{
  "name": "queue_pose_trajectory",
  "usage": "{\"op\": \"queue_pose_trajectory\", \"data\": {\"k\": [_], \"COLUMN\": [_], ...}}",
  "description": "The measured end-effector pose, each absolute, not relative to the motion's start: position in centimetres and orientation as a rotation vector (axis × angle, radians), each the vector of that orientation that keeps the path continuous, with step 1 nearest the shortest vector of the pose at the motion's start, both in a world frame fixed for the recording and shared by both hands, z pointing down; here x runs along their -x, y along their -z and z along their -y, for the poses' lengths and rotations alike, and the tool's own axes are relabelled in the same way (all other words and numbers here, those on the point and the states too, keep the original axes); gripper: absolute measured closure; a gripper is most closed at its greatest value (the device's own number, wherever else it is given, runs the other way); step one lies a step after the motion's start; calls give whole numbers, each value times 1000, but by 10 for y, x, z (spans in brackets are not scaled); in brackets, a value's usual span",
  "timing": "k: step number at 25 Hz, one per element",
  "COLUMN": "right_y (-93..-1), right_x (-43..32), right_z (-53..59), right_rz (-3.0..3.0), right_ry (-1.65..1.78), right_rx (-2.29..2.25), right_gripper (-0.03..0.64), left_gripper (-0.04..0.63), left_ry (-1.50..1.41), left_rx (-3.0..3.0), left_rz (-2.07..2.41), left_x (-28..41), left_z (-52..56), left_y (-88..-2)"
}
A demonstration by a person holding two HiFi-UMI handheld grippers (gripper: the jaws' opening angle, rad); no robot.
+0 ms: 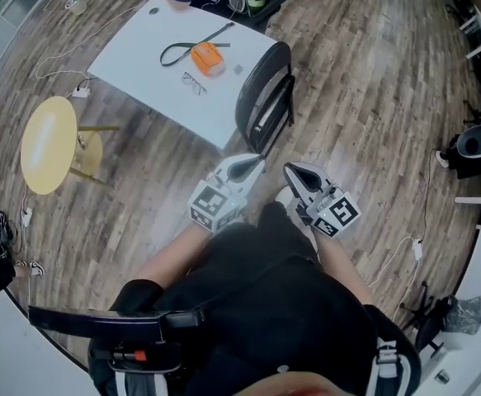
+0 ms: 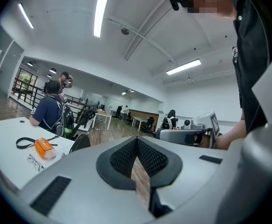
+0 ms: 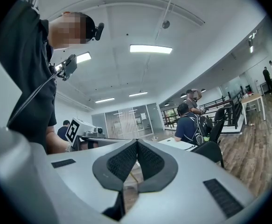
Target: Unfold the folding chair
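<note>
The black folding chair [image 1: 265, 97] stands folded flat, leaning against the near corner of the white table [image 1: 133, 56]. Both grippers are held close to the person's body, a short way in front of the chair and not touching it. The left gripper [image 1: 254, 165] is shut with nothing in it, and so is the right gripper [image 1: 293, 172]. In the left gripper view the shut jaws of the left gripper [image 2: 136, 141] point past the chair's curved back [image 2: 80, 143]. In the right gripper view the right gripper [image 3: 136, 143] is shut and empty, with the chair [image 3: 209, 151] off to the right.
On the table lie an orange pouch [image 1: 208, 58], a pair of glasses [image 1: 194, 82] and a black strap [image 1: 182, 48]. A round yellow stool [image 1: 49, 143] stands to the left. A person [image 2: 49, 113] sits at the table's far side. Cables run over the wooden floor.
</note>
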State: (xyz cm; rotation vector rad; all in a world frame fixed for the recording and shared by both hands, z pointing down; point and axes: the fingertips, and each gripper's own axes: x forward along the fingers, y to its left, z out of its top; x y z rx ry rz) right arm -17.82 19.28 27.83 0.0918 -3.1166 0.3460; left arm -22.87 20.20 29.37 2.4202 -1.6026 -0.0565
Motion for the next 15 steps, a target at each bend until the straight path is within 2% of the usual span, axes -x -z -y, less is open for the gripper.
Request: {"op": "queue_pose_trajectory", "data": {"k": [15], "right_y": [-282], "right_x": [209], "right_z": [-72], "right_rz": [3124], "right_ry": [-316], "right_rx": [106], "right_gripper": [611], "left_gripper": [591], "left_ry": [-5], "left_rx": [-2291], "left_rz": [1781], "left_x": [256], "left_z": [-91], "left_y": [-290]}}
